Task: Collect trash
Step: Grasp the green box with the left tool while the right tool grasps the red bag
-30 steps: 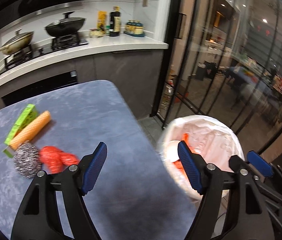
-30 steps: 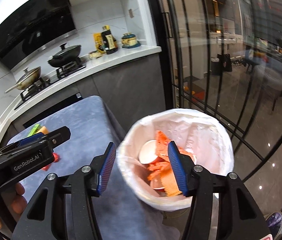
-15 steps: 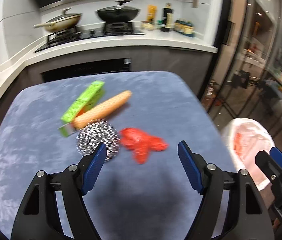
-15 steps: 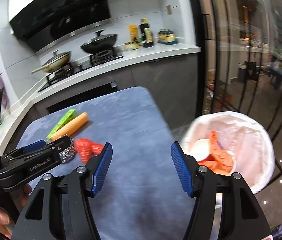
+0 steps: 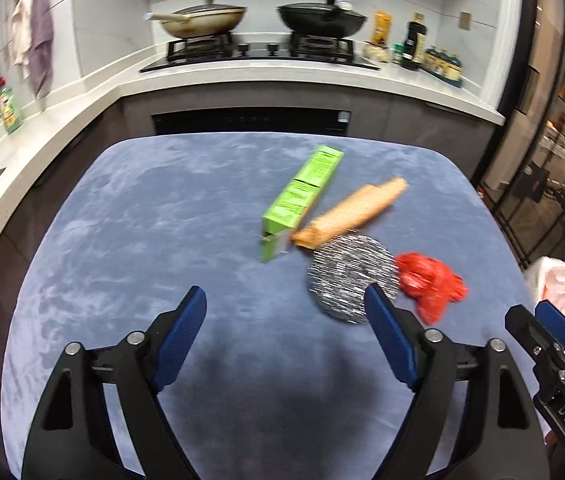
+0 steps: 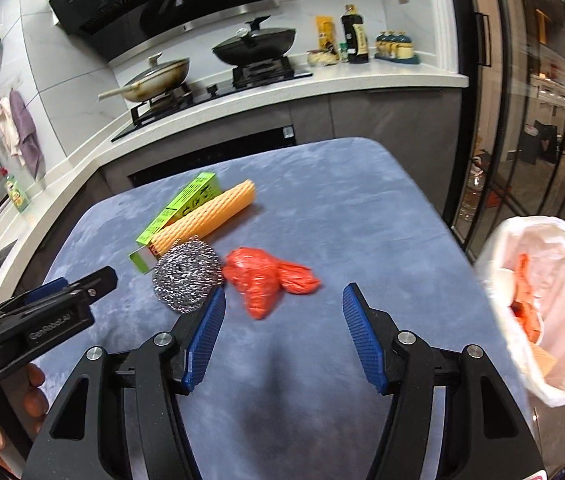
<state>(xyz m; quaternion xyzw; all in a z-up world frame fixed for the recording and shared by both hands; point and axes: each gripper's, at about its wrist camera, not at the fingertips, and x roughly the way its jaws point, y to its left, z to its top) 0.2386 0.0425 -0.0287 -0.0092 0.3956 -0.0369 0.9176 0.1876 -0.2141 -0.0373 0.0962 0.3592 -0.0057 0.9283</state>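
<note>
On the blue-grey table (image 5: pixel 142 216) lie a green carton (image 5: pixel 302 200) (image 6: pixel 178 210), an orange foam tube (image 5: pixel 352 212) (image 6: pixel 206 218), a steel wool scourer (image 5: pixel 352 274) (image 6: pixel 186 276) and a crumpled red plastic bag (image 5: pixel 430 284) (image 6: pixel 266 280). My left gripper (image 5: pixel 284 340) hovers over bare cloth left of the scourer, jaws opening, nothing between them. My right gripper (image 6: pixel 284 334) stands open just short of the red bag, empty. The lined white bin (image 6: pixel 542 304) (image 5: pixel 562 284) with orange scraps stands off the table's right edge.
A kitchen counter (image 6: pixel 322 88) with two pans on a hob and bottles runs behind the table. Glass doors (image 6: pixel 522 120) line the right side. A hand (image 6: pixel 30 404) holds the left gripper's body at the lower left of the right wrist view.
Both grippers have swung left from over the bin to above the table. The trash pile now lies ahead of them and the bin sits at the right edge. The left jaws stand a little wider.
</note>
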